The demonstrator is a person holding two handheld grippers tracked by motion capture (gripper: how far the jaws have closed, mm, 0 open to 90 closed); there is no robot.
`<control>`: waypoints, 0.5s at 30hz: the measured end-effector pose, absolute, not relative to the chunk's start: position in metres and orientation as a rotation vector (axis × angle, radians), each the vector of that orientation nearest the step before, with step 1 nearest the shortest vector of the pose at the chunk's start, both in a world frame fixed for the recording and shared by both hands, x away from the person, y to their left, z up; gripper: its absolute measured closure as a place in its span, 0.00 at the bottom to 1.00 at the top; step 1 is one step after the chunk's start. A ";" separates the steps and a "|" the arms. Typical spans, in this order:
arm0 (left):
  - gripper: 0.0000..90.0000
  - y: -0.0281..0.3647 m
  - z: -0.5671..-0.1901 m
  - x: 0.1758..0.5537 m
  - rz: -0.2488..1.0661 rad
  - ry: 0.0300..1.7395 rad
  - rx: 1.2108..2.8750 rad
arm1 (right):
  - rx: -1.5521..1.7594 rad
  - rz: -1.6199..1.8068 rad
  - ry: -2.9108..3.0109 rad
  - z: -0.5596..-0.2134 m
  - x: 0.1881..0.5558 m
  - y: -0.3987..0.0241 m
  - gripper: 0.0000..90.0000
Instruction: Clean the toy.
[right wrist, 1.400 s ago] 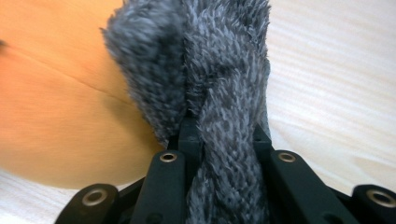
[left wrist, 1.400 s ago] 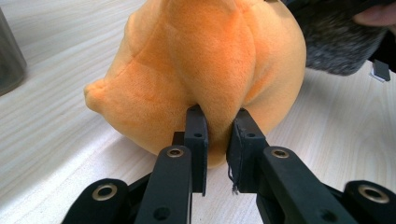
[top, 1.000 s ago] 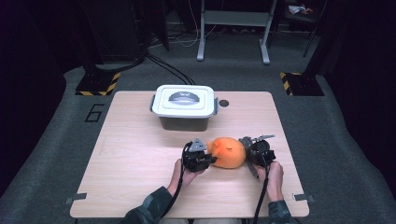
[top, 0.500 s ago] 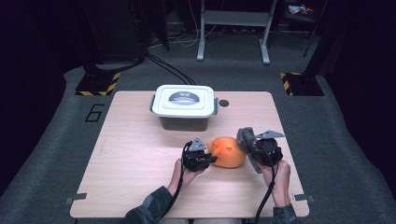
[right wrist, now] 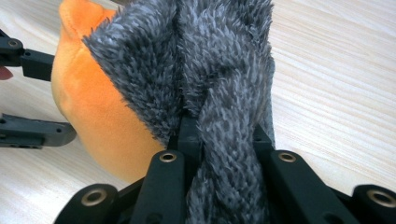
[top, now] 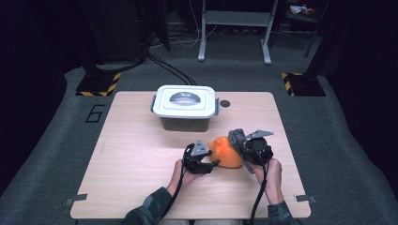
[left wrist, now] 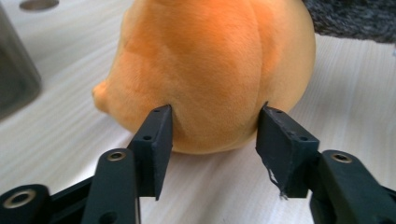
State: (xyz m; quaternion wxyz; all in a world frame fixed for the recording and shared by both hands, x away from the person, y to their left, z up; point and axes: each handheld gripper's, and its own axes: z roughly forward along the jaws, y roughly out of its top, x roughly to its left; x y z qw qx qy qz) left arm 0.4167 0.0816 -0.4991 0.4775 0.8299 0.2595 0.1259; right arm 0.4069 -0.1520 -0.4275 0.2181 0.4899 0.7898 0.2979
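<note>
In the high view the orange plush toy (top: 226, 151) lies on the wooden table (top: 136, 145) in the lower middle of the frame, between the two grippers and in front of the white lidded box (top: 184, 106) that stands at the upper middle.

The left gripper (top: 206, 162) sits just left of the toy in the same spot as a second ago. Its jaws have just been opening: in the left gripper view (left wrist: 212, 140) the two black jaws stand apart at either side of the toy's rounded orange lower part, with pale table showing beneath. Whether the pads touch the plush there cannot be told, but they no longer pinch it as they did in the earlier frames, when they looked closed against the toy's left edge.

The right gripper (top: 240, 140) is clamped on the toy's grey furry part (right wrist: 219, 84); in the right gripper view (right wrist: 219, 135) the fur is bunched tightly between the two jaws and spills over them, with the orange body at the left of that frame. Compared with a second ago, this gripper stands higher and a little further right in the high view, and the grey part is pulled up with it at the toy's right end. The box has not shifted.
</note>
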 end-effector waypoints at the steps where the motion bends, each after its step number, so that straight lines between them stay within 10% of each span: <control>1: 0.56 0.081 -0.500 0.417 0.313 0.632 2.023 | 1.379 0.825 2.185 -0.428 0.407 -0.152 0.83; 7: 0.83 0.080 -0.499 0.417 0.320 0.631 2.015 | 1.371 0.843 2.169 -0.428 0.407 -0.154 0.83; 15: 0.90 0.082 -0.491 0.413 0.249 0.652 1.991 | 1.280 0.867 2.132 -0.405 0.389 -0.146 0.83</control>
